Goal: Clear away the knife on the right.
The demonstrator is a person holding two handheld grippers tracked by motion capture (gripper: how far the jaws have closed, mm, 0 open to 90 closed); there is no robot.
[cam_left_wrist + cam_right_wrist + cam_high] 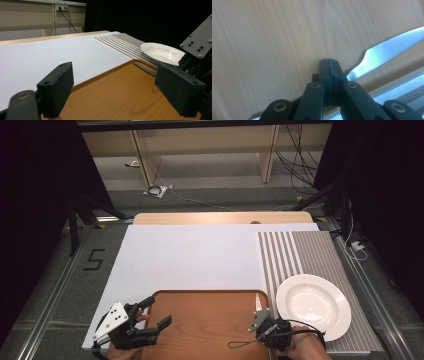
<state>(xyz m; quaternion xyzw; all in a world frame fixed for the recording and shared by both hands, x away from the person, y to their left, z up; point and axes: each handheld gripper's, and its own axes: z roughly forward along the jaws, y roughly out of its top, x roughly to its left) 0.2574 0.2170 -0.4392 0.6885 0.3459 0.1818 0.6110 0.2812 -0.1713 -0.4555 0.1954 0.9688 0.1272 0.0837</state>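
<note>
1. Right gripper view: the right gripper point(329, 65) has its jaws pressed together, and the handle of the knife point(387, 50) runs in beside and under them; whether the handle is pinched I cannot tell.
2. That knife, lying at the right edge of the tray point(200, 320), looks light, stiff and slippery; grip the handle, not the serrated blade.
3. Left gripper point(152, 312) hangs apart, holding nothing.
4. The fragile plate point(312, 305) on the striped mat point(300, 250) sits just beside; the tray's raised rim may obstruct.
</note>
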